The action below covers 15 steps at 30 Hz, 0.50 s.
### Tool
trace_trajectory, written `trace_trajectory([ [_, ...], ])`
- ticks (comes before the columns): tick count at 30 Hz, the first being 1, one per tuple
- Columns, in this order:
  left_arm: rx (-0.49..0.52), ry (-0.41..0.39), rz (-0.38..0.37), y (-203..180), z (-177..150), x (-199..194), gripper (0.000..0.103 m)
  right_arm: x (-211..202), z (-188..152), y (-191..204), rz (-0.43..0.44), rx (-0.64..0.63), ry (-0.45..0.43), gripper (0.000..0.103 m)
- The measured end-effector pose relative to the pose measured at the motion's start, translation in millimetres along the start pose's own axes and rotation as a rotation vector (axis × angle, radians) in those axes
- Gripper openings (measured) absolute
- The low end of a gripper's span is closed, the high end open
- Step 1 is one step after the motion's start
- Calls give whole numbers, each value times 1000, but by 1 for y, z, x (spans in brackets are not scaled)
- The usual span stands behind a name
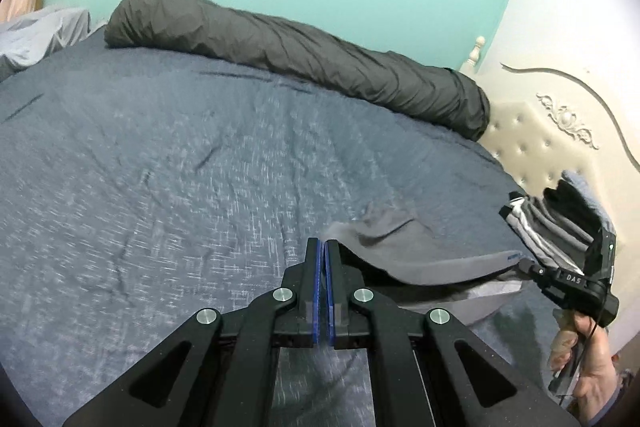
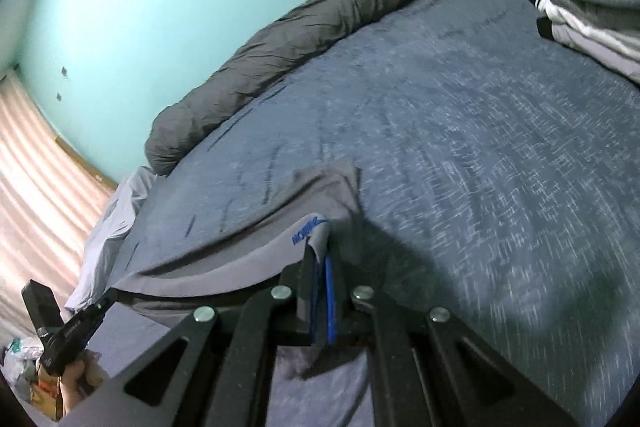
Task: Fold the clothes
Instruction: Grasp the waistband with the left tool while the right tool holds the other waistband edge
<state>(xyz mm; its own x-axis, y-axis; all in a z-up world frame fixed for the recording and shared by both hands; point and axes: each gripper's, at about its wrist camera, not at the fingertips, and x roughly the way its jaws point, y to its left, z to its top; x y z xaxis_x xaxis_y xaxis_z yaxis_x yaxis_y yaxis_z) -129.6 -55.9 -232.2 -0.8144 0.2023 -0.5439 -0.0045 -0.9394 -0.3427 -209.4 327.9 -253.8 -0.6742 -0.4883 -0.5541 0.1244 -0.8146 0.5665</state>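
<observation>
Near the bed's front edge, the left gripper is clamped tight on one end of a grey garment's waistband. The garment stretches rightward above the blue-grey bedspread, its far part still draped on it, to the right gripper, whose blue pads are pinched on the band's other end beside blue lettering. Folded clothes are stacked at the bed's right edge by the headboard; a rolled dark duvet lies along the far edge.
</observation>
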Motion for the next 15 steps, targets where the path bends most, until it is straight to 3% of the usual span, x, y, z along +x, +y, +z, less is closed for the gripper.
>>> trace_trajectory([
  [6,0,-10,-27,-11,32,-50,2,-47,2,44,15,-68,11,2],
  [15,43,-65,-57,-33,83,-127,2,-134,39,114,50,-171,-28,2],
])
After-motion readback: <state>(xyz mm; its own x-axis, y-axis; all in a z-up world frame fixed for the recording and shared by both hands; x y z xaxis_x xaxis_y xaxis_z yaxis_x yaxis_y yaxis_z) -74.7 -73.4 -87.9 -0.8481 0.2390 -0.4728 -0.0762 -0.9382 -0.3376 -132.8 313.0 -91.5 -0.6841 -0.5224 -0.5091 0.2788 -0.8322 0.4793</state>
